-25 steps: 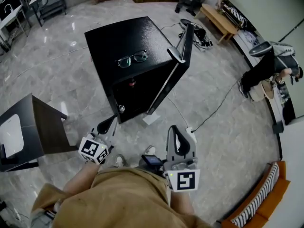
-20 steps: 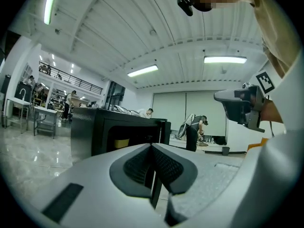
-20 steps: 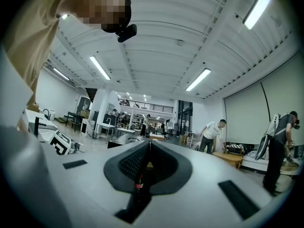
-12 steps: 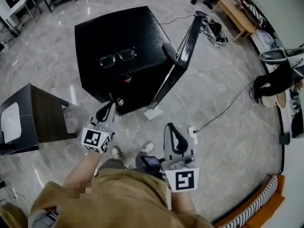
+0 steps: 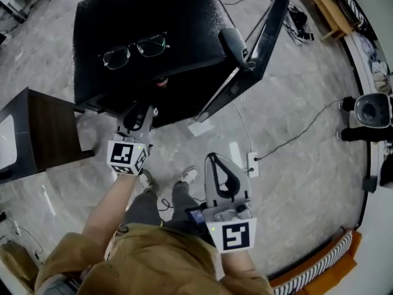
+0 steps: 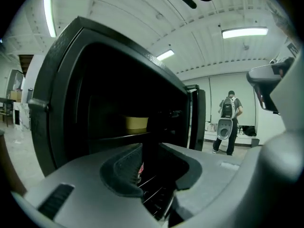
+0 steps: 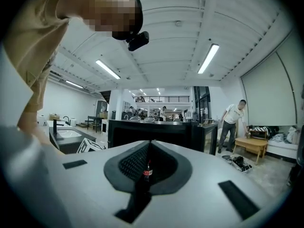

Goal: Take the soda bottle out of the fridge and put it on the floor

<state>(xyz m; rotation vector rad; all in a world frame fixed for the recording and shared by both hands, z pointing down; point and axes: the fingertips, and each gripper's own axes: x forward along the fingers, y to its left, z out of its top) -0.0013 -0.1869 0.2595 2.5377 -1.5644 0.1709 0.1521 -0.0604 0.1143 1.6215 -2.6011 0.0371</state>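
left claw (image 6: 151, 151) just opening, narrow, empty; right claw (image 7: 150, 144) closed; bottle (image 7: 148, 171) label red, unreadable.

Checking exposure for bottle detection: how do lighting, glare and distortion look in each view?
Head view: strong fisheye bend, fridge interior black, only the soda bottle cap shows. Left gripper view: interior underexposed against bright ceiling lights, bottle barely visible. Right gripper view: evenly lit, bottle tiny but sharp, dark vignette at corners.
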